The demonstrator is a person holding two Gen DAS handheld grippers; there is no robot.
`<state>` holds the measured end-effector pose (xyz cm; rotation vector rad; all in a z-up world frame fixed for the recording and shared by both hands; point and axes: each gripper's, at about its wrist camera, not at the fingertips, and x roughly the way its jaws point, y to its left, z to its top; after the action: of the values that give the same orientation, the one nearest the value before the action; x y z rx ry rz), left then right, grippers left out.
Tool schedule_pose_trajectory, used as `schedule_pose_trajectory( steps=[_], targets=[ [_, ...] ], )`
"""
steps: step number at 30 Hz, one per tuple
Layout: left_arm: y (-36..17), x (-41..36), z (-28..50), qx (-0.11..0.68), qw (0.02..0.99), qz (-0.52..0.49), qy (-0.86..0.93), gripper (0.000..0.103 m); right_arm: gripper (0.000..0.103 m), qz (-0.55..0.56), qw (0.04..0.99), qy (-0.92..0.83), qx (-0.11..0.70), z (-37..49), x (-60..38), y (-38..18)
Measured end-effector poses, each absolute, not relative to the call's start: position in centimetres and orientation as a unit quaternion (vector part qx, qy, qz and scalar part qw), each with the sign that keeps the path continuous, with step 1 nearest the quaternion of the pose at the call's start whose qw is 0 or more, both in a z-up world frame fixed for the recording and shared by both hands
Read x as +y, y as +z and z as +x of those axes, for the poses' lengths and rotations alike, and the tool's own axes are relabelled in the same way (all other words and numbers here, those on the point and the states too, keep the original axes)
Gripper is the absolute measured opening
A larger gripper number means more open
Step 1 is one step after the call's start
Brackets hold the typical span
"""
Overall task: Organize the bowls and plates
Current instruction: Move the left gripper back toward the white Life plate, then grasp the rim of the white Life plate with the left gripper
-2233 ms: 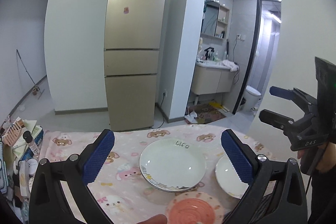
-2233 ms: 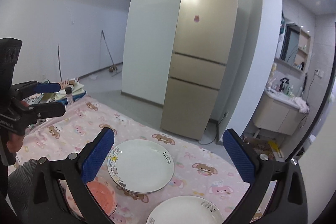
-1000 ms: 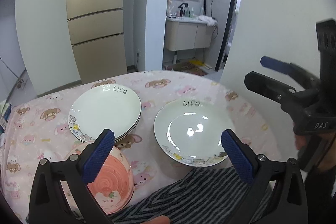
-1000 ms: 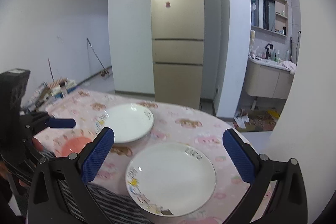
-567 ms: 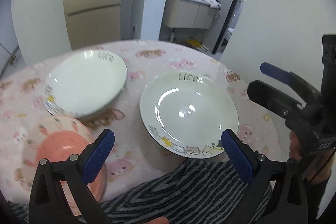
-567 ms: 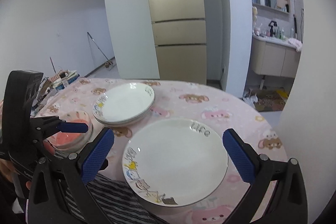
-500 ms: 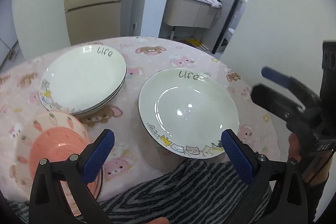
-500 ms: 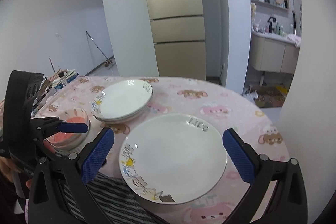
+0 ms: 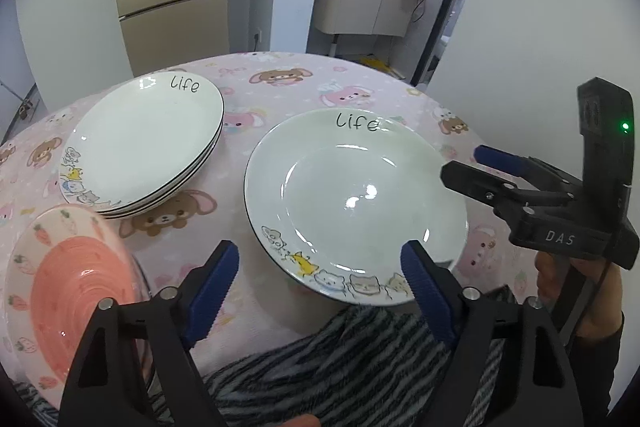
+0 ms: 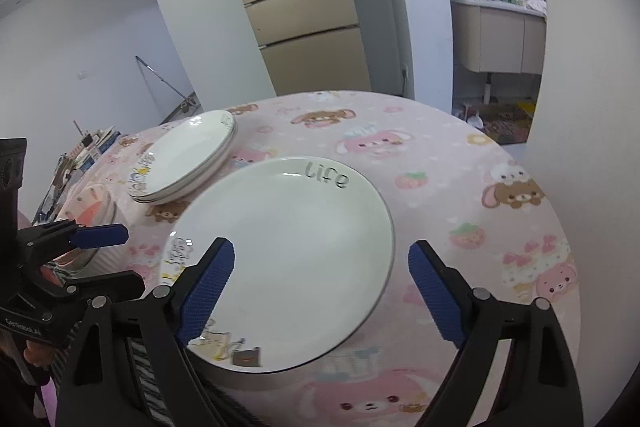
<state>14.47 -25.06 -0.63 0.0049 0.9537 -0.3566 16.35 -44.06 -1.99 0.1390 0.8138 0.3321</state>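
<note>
A single white "Life" plate (image 9: 356, 203) lies near the table's front edge; it also shows in the right wrist view (image 10: 280, 259). A stack of like plates (image 9: 140, 147) sits to its left, also seen in the right wrist view (image 10: 184, 157). A pink carrot-pattern bowl (image 9: 68, 291) stands at the front left. My left gripper (image 9: 324, 267) is open, just in front of the single plate's near rim. My right gripper (image 10: 320, 267) is open, low over the same plate, its jaws on either side of it.
The round table has a pink cartoon tablecloth (image 9: 288, 83). A striped sleeve (image 9: 340, 367) lies at the table's front edge. A beige fridge (image 10: 296, 7) and a white wall stand behind. Clutter sits off the table's left side (image 10: 80, 151).
Both grippers have dropped and moved in toward the single plate, which looms larger. The right gripper has come down close over it. Both stay open.
</note>
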Motion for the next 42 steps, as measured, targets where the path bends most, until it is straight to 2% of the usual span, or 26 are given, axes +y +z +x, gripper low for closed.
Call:
schedule_pose_trajectory(
  steps=[5,7,9,12,13,15,18,20,26,30,35,39,42],
  targets=[
    [-0.9,-24.9,16.4,0.463,0.878,-0.018,-0.119,0.079,0.087,0.097,0.896,0.147,0.407,17.5,-45.8,-3.2],
    [-0.8,-25.3,16.6,0.46,0.88,-0.018,-0.112,0.077,0.078,0.111,0.892,0.146,0.414,17.9,-46.4,-3.8],
    [-0.7,-26.0,16.3,0.457,0.882,-0.007,-0.117,0.067,0.074,0.12,0.888,0.144,0.419,18.3,-46.9,-4.4],
    [-0.7,-27.8,15.6,0.445,0.884,0.014,-0.139,0.062,0.068,0.143,0.884,0.146,0.42,18.5,-47.6,-5.0],
    [-0.9,-28.2,15.6,0.446,0.885,0.022,-0.136,0.054,0.066,0.149,0.882,0.149,0.421,18.5,-47.7,-5.2],
    [-1.7,-28.1,16.1,0.46,0.879,0.02,-0.122,0.046,0.064,0.15,0.88,0.151,0.424,18.5,-47.7,-5.5],
    [-3.4,-26.6,17.2,0.495,0.861,-0.03,-0.115,0.044,0.063,0.143,0.879,0.157,0.426,18.5,-47.4,-5.6],
    [-4.1,-26.2,17.6,0.502,0.856,-0.044,-0.117,0.038,0.059,0.141,0.879,0.159,0.428,18.5,-47.3,-5.7],
    [-4.8,-26.1,18.6,0.509,0.849,-0.072,-0.12,0.037,0.04,0.141,0.87,0.176,0.438,19.2,-46.6,-6.2],
    [-5.4,-26.0,19.0,0.515,0.843,-0.096,-0.124,0.033,0.028,0.144,0.866,0.172,0.447,19.7,-46.5,-6.7],
    [-5.3,-25.2,18.9,0.511,0.842,-0.121,-0.126,0.033,0.028,0.168,0.859,0.179,0.449,19.9,-46.8,-7.3],
    [-3.6,-25.3,17.5,0.476,0.873,-0.06,-0.089,0.033,0.028,0.167,0.861,0.18,0.446,19.8,-46.6,-7.4],
    [-3.4,-24.9,17.6,0.48,0.87,-0.059,-0.099,0.033,0.028,0.166,0.862,0.178,0.444,19.8,-46.5,-7.4]
  ],
)
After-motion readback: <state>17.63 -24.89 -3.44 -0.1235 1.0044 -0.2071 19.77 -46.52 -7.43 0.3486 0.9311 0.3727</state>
